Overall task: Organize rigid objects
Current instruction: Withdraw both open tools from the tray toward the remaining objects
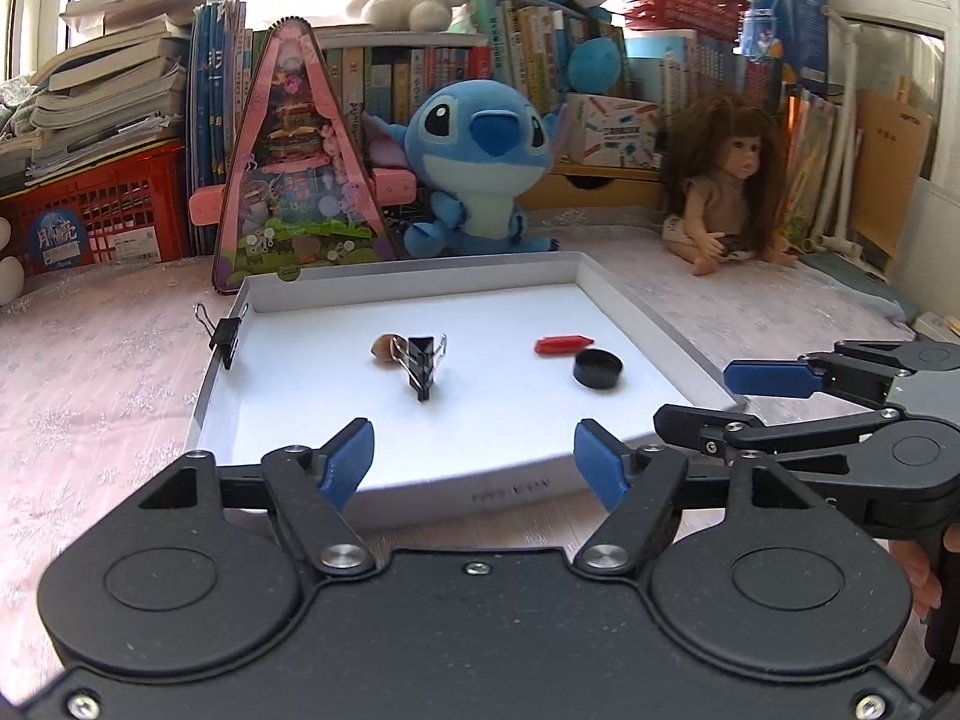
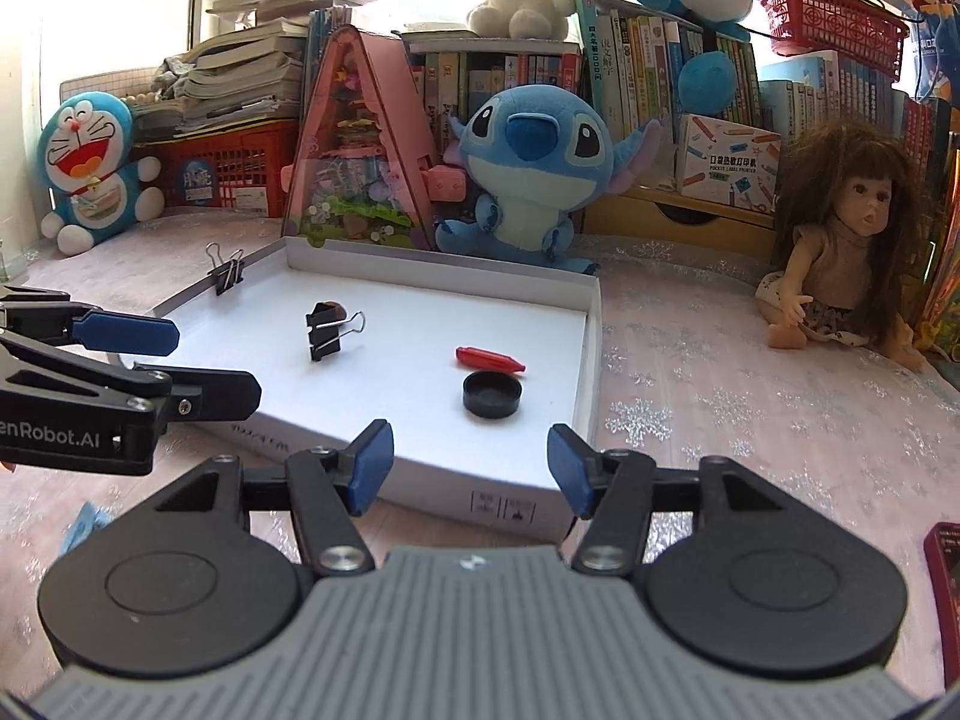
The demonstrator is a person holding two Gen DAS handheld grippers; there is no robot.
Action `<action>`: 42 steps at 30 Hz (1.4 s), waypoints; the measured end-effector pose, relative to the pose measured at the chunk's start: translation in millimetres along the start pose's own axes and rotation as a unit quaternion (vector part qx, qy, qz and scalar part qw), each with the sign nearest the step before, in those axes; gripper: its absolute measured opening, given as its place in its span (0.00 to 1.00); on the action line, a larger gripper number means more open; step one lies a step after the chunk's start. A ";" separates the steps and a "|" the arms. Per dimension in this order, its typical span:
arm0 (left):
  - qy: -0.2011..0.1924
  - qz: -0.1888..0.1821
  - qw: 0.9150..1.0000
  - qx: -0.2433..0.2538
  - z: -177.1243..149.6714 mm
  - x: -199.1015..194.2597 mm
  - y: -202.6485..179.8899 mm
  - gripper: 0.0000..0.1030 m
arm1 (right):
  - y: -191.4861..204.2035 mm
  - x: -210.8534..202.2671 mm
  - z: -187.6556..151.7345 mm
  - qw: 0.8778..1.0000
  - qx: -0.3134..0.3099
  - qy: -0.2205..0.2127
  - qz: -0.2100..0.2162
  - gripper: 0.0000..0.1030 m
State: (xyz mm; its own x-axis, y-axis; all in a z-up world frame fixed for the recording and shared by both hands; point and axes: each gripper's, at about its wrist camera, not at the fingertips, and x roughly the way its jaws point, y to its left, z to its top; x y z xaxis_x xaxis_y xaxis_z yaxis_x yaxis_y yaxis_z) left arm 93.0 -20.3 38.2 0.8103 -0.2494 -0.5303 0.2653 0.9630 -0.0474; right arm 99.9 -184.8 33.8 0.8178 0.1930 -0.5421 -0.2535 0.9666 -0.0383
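A shallow white box lid (image 1: 648,324) (image 2: 591,324) lies on the table. In it are a black binder clip (image 1: 425,360) (image 2: 327,333), a small brown piece (image 1: 384,348) (image 2: 332,306) behind it, a red crayon-like stick (image 1: 563,345) (image 2: 489,359) and a black round cap (image 1: 597,368) (image 2: 491,395). Another binder clip (image 1: 225,333) (image 2: 227,272) is clamped on the lid's left wall. My left gripper (image 1: 474,459) is open and empty at the lid's near edge. My right gripper (image 2: 471,461) is open and empty near the lid's front right corner.
A Stitch plush (image 1: 480,174) (image 2: 534,174), a pink triangular toy box (image 1: 300,168) (image 2: 360,138) and a doll (image 1: 729,180) (image 2: 840,240) stand behind the lid. A Doraemon plush (image 2: 90,168), red crates and books line the back. A red object (image 2: 945,588) lies at the right edge.
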 end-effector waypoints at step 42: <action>-0.012 0.013 0.999 -0.027 -81.1 -73.6 12.8 0.61 | -5.0 -49.8 -58.0 1.000 -0.007 0.012 0.008 0.80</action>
State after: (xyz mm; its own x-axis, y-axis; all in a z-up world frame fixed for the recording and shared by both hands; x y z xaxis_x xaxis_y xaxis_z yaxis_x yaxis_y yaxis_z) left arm -5.6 18.7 8.0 0.8291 -0.2267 -0.5111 0.2168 0.9730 -0.0798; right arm 30.5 -209.1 12.3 0.8010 0.2050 -0.5625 -0.2745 0.9607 -0.0408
